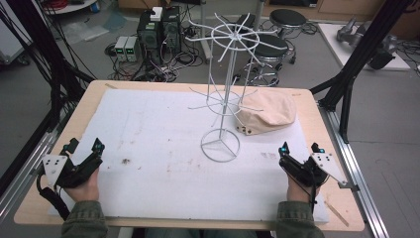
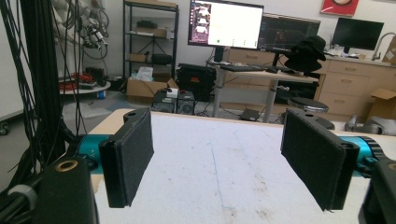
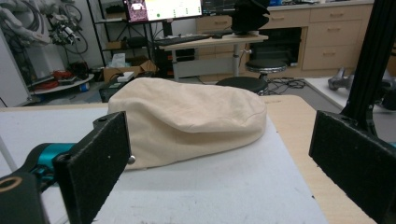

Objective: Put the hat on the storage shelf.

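A cream flat cap (image 1: 267, 112) (image 3: 187, 119) lies on the white mat at the back right, just right of a white wire display stand (image 1: 225, 94) whose round base (image 1: 220, 145) rests mid-table. My right gripper (image 1: 300, 148) (image 3: 219, 158) sits open near the front right, jaws pointing at the cap with nothing between them. My left gripper (image 1: 85, 145) (image 2: 219, 163) rests open at the front left, holding nothing, facing bare mat.
The white mat (image 1: 163, 148) covers most of the wooden table (image 1: 307, 106). Black frame posts (image 1: 356, 59) stand at the right and left edges. Beyond the far edge are stools (image 1: 270, 47), computer boxes (image 1: 158, 29) and cables on the floor.
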